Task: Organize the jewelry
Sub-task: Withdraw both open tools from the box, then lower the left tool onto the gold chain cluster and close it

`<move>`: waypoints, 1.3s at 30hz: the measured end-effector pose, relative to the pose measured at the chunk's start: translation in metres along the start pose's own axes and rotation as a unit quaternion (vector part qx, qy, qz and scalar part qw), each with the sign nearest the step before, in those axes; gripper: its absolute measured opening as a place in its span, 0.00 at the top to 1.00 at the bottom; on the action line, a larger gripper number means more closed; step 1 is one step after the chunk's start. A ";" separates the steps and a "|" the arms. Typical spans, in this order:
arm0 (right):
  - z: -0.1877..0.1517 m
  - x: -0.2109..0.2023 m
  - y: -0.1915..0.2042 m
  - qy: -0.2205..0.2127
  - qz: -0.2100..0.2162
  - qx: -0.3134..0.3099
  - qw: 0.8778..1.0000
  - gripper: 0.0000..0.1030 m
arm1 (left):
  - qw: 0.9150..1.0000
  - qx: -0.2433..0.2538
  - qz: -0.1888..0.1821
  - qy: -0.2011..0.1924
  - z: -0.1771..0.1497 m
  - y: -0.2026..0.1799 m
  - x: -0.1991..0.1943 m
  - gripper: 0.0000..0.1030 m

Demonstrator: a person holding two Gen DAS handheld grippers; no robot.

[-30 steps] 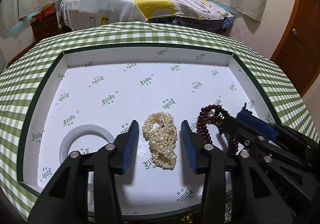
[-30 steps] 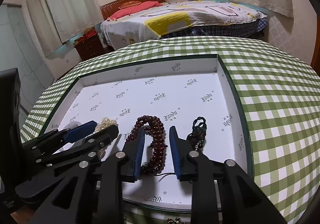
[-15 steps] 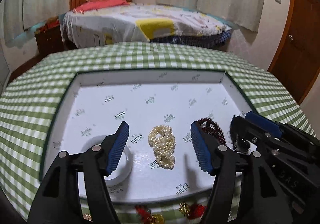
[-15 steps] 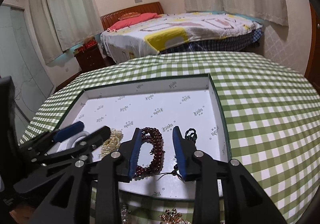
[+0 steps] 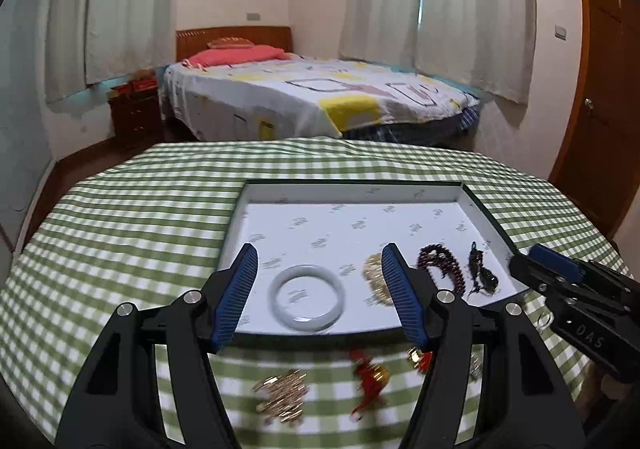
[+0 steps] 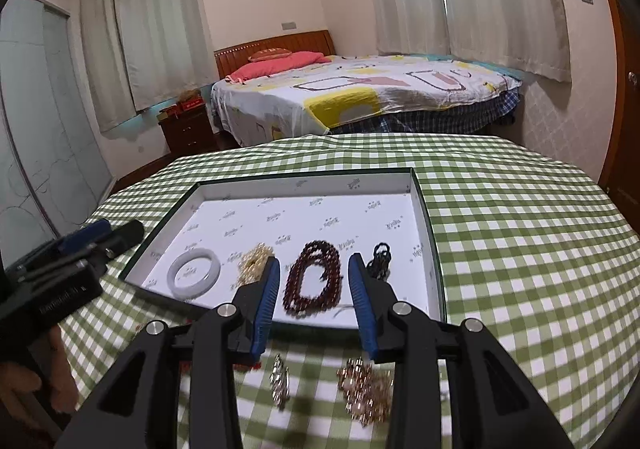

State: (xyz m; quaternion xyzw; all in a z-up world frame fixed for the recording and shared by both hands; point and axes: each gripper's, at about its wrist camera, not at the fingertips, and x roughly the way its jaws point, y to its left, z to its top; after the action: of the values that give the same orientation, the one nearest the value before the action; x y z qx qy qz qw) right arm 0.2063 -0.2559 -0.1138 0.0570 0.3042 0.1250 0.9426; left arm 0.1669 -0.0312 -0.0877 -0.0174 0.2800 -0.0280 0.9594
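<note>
So four pieces sit in the tray [image 6: 432,233]: white bangle [image 6: 194,277], pearl strand [image 6: 252,261], dark red beads [image 6: 314,281], black cord piece [image 6: 380,259]. We hold both grippers above the near rim, nothing between either pair of fingers. Left gripper [image 5: 320,289] stands wide; right gripper [image 6: 314,301] is narrower and opening. Loose gold pieces [image 6: 364,389] lie on the surface below the right fingers, so that hand is nearer.

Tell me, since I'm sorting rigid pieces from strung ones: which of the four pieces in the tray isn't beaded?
The white bangle, at the left end of the row in the tray: one smooth solid ring. The pearl strand, dark red beads and black bead string are strung.
</note>
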 end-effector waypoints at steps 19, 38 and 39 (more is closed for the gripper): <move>-0.063 -0.033 0.009 0.003 -0.006 -0.023 1.000 0.65 | 0.998 -0.020 0.050 0.025 -0.075 0.048 -0.046 0.39; -0.078 -0.024 0.011 0.029 -0.001 -0.016 0.999 0.65 | 0.995 -0.027 0.031 0.087 -0.083 0.040 -0.001 0.39; -0.078 -0.023 0.011 0.031 -0.001 -0.015 0.999 0.65 | 0.995 -0.026 0.029 0.090 -0.083 0.040 0.001 0.39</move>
State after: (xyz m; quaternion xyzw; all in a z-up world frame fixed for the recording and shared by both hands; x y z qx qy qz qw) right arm 0.1402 -0.2490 -0.1622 0.0390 0.3310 0.1303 0.9338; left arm 0.1249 0.0068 -0.1602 -0.0321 0.3664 0.0054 0.9299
